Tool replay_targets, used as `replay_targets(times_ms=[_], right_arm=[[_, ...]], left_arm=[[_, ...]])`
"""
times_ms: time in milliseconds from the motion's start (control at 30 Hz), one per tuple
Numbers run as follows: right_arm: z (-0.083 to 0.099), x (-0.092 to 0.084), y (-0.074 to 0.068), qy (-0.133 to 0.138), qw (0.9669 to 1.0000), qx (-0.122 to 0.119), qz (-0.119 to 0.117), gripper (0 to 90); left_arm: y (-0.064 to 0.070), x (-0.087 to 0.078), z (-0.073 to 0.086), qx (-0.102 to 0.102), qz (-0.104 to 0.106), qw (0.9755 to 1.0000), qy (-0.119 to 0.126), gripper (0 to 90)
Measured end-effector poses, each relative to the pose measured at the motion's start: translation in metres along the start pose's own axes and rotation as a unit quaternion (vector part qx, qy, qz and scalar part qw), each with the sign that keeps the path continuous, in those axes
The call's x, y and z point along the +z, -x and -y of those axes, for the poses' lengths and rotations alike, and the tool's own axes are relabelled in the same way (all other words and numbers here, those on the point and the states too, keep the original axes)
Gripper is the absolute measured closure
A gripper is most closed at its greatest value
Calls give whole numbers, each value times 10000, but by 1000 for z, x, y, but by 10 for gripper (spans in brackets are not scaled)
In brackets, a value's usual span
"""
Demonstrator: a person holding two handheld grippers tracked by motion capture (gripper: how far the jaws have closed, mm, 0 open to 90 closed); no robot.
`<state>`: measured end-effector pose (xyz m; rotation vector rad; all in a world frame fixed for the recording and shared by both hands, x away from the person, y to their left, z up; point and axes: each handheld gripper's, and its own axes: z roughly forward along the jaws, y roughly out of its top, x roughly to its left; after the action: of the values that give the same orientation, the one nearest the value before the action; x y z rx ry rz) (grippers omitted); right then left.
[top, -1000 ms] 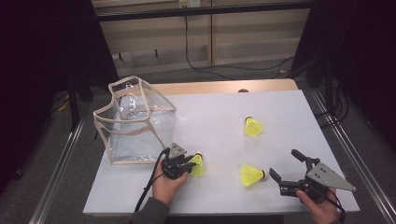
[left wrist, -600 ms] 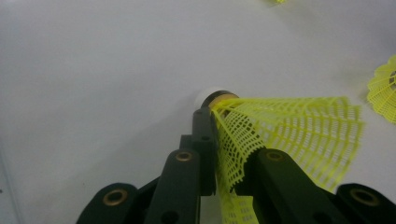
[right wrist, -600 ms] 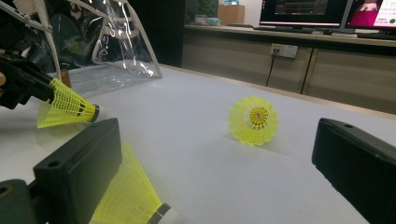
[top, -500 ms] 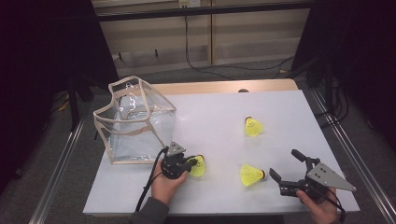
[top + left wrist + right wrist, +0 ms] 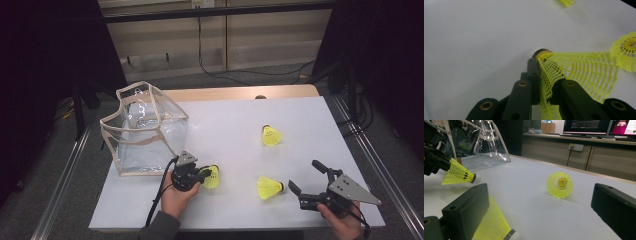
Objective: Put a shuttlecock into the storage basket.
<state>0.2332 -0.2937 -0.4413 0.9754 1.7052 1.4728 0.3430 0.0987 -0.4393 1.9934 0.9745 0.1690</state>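
Observation:
My left gripper (image 5: 204, 175) (image 5: 544, 75) is shut on the mesh skirt of a yellow shuttlecock (image 5: 213, 176) (image 5: 584, 68), low over the white table (image 5: 225, 125) in front of the clear bag. Its dark cork tip (image 5: 541, 52) points away past the jaws. My right gripper (image 5: 304, 175) (image 5: 541, 202) stands open near the table's front right, with nothing between its jaws. A second yellow shuttlecock (image 5: 269, 187) (image 5: 492, 225) lies just left of its jaw. A third shuttlecock (image 5: 271, 136) (image 5: 560, 184) lies farther back on the table.
A clear plastic bag (image 5: 142, 130) (image 5: 484, 142) with beige trim stands open at the table's left, just behind my left hand. A wooden strip (image 5: 240, 93) runs along the table's far edge. Metal rails (image 5: 65, 185) flank both sides.

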Motion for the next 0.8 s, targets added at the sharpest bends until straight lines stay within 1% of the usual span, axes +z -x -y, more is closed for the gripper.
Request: replay_targets(times_ms=[100,200,233,300,333,400,567,800], right_arm=[[0,0,0,3,10000,4,-3,16],[0,0,0,-9,10000,8,3,16],[0,0,0,-7,10000,10,4,16],[0,0,0,-7,10000,10,3,16],[0,0,0,-2,10000,6,1,16],[0,0,0,-2,10000,12,-3,16],[0,0,0,7,10000,16,-14,16],[0,0,0,1,10000,28,-14,16]], left_arm=[[0,-1,-2,-20,63,10000,-62,840],[1,-3,-4,18,83,9999,-82,840],[1,-4,-6,10,93,10000,-30,840],[0,-6,-8,19,98,9999,-19,840],[1,-7,-10,-10,109,9999,-14,840],[1,-9,-13,27,88,10000,8,840],[3,-11,-20,99,128,9999,41,840],[0,-16,-28,-35,146,9998,128,840]])
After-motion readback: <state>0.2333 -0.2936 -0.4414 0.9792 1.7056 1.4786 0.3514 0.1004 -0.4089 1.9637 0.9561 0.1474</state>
